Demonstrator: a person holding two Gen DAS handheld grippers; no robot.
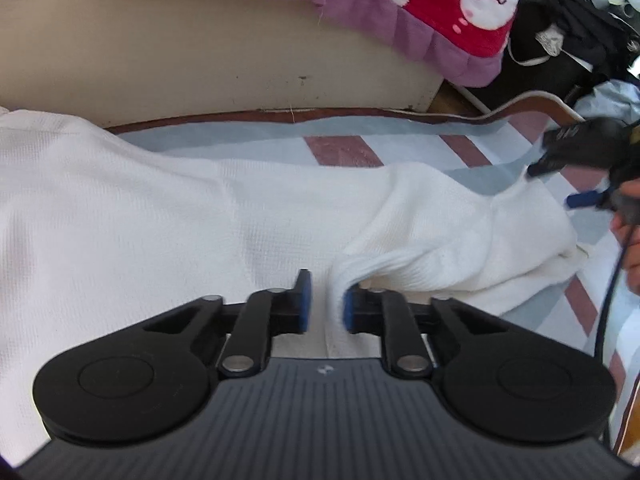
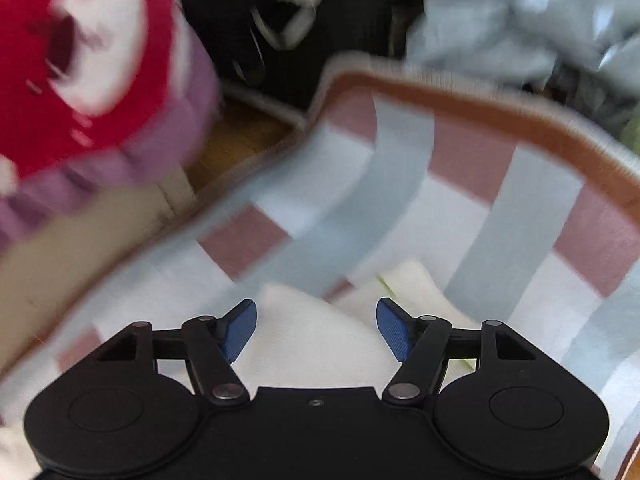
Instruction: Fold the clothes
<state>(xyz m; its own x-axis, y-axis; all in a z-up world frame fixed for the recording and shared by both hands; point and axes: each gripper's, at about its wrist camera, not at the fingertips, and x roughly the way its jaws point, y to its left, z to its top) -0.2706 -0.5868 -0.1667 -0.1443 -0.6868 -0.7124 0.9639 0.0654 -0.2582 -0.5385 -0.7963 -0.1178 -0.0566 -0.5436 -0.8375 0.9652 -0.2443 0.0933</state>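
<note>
The white garment (image 1: 160,208) that I am folding lies spread across a checked mat (image 1: 344,148) of pale blue, white and dusty-red squares. It has a waffle-like weave and runs from the left edge of my left wrist view to a bunched, folded end on the right.

My left gripper (image 1: 325,306) sits directly over the cloth near the bottom middle. Its blue pads look slightly apart, with a raised ridge of the fabric against the right pad (image 1: 347,308); I take it as clenched on that fold of the garment.

My right gripper (image 2: 316,330) hangs with its blue pads spread wide, released. White cloth lies beneath the gap, but neither pad presses on it. In the left view the same gripper shows at the far right, just beside the bunched end, with part of a hand (image 1: 632,240) behind it.

Beyond the mat stands a beige panel (image 1: 200,64), and above it lies a purple-frilled red cushion (image 1: 448,4) with a cartoon face. The right wrist view is blurred.
</note>
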